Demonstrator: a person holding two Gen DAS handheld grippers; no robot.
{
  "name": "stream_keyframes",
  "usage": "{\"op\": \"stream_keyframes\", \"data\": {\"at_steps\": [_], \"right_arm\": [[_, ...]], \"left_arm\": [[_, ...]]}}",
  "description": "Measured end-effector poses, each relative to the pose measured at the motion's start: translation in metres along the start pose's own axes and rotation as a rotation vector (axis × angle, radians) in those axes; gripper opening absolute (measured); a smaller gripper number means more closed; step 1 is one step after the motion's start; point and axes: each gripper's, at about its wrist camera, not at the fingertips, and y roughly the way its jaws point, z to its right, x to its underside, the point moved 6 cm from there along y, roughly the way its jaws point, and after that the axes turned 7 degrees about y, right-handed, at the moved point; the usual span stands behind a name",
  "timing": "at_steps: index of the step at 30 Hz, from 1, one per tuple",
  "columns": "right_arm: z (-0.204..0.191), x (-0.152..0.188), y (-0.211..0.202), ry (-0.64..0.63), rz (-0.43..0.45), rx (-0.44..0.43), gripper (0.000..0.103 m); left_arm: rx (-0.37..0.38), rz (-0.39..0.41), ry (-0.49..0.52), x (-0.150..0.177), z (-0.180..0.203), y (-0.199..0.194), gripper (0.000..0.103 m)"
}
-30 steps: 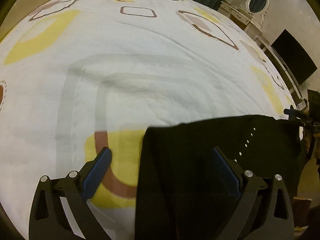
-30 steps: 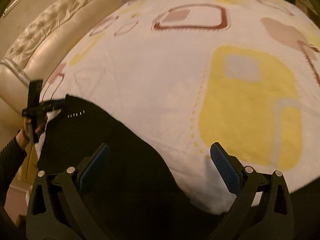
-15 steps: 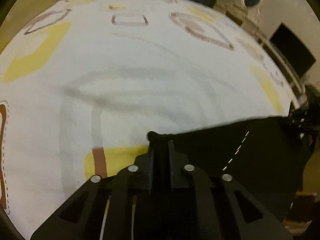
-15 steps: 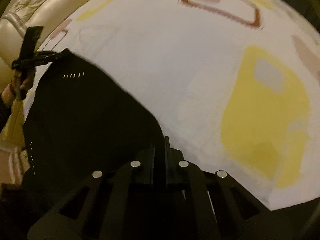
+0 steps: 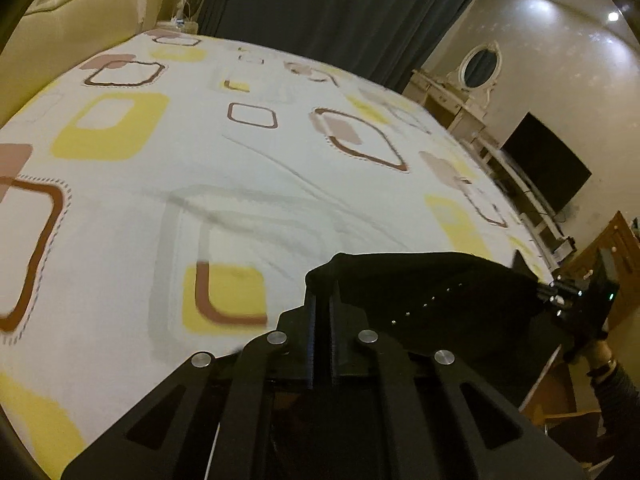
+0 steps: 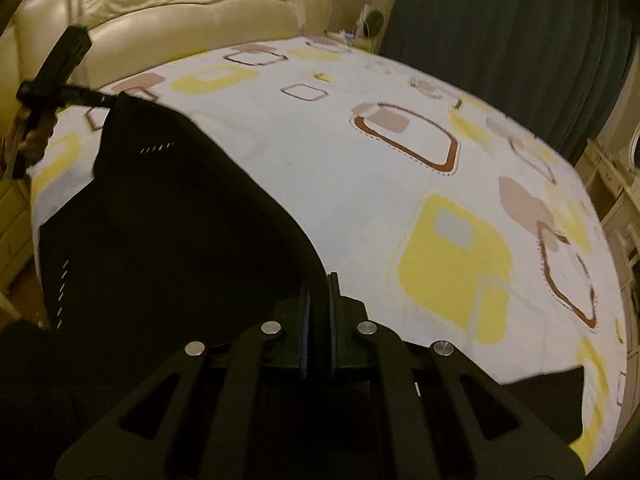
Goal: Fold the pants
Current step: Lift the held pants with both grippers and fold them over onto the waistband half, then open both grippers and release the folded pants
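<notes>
The black pants (image 5: 432,292) hang stretched between my two grippers above the near edge of the bed. My left gripper (image 5: 323,300) is shut on one top corner of the pants. My right gripper (image 6: 320,292) is shut on the other top corner of the pants (image 6: 168,220). In the left wrist view the right gripper (image 5: 560,292) shows at the right, clamped on the cloth's far corner. In the right wrist view the left gripper (image 6: 100,98) shows at the upper left, clamped on its corner. The cloth's lower part is hidden behind the gripper bodies.
The bed sheet (image 5: 248,184) is white with yellow and brown squares. A cream tufted headboard (image 6: 168,0) stands at one end. Dark curtains (image 5: 332,4), a vanity with an oval mirror (image 5: 480,66) and a dark TV screen (image 5: 544,160) lie beyond the bed.
Both grippers went from open to shut on the pants' top corners. They have since lifted the cloth up off the bed, so both views now look higher into the room.
</notes>
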Motion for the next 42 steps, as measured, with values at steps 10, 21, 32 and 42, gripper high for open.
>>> {"op": "stream_keyframes", "data": {"at_steps": [10,21,32,42], "right_arm": [[-0.062,0.094,-0.028,-0.104,-0.024,0.007,0.006],[-0.088,0.148,-0.019,-0.155,-0.118,0.015,0.008],[-0.094,0.156,-0.03,-0.097,-0.097,0.004,0.031],[0.026,0.134,-0.094,0.46,0.022,-0.093,0.064]], "left_arm": [[0.009,-0.025,-0.089,0.089,0.016,-0.048,0.005],[-0.029,-0.138,-0.157,0.17,0.017,-0.028,0.006],[-0.027,-0.132,-0.249,0.185,0.002,-0.041,0.01],[-0.343,0.039,-0.108,0.143,0.034,-0.084,0.082]]}}
